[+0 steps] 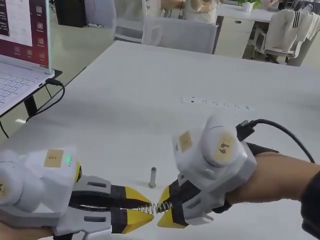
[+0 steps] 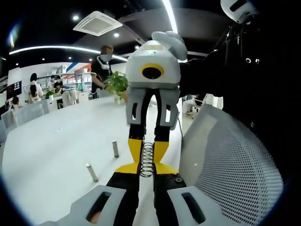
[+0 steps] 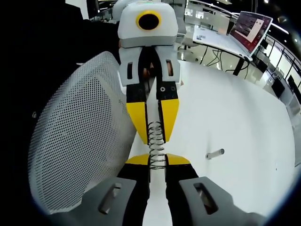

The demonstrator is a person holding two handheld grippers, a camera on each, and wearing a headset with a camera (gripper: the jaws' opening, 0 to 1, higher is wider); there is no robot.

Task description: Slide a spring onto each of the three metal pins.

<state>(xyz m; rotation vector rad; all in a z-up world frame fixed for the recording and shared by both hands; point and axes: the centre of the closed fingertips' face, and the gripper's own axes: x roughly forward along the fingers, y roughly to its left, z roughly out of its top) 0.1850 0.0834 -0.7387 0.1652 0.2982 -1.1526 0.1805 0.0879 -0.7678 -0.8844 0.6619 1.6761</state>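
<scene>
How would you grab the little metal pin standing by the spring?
Pinch the pin across its round sides near the top, coming down from above. It stands upright on the table, so its sides look free all round, while its bottom end sits on the tabletop.

I see 1 open laptop (image 1: 20, 45) left of the white table (image 1: 150, 90), 1 socket strip (image 1: 215, 103) set mid-table, and 1 mesh chair (image 3: 75, 132) alongside.
</scene>
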